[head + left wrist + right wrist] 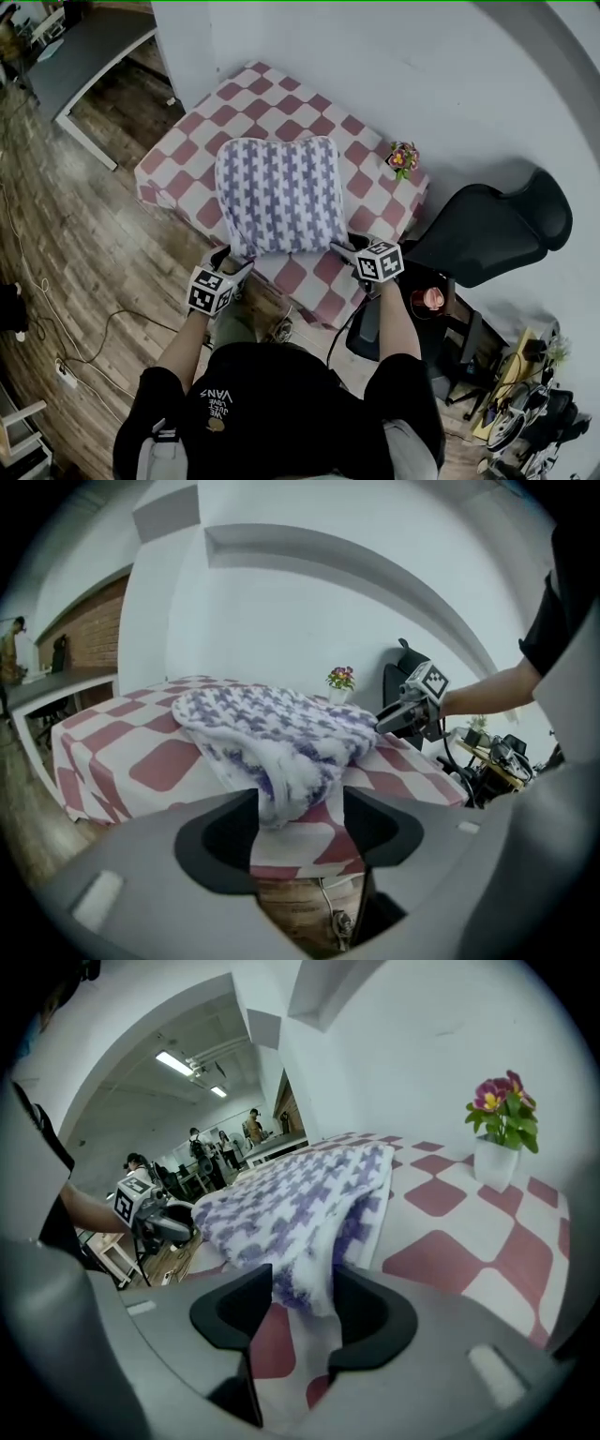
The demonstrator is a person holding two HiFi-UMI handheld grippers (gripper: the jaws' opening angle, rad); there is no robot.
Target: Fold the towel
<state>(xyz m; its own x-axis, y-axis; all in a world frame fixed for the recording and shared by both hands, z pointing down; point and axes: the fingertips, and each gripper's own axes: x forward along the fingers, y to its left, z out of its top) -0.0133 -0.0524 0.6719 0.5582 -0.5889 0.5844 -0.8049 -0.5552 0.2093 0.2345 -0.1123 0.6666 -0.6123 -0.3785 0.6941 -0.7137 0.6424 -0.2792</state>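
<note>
A white towel with purple checks lies folded on a table under a red-and-white checked cloth, its near edge toward me. My left gripper stands open at the near left corner. In the left gripper view that fluffy corner hangs between the left gripper's jaws, with a gap on the right side. At the near right corner, my right gripper is open too. In the right gripper view the towel droops between the right gripper's jaws without being squeezed.
A small white pot of flowers stands at the table's right edge. Right of the table is a black office chair, and a grey desk stands at the far left. Cables lie on the wooden floor.
</note>
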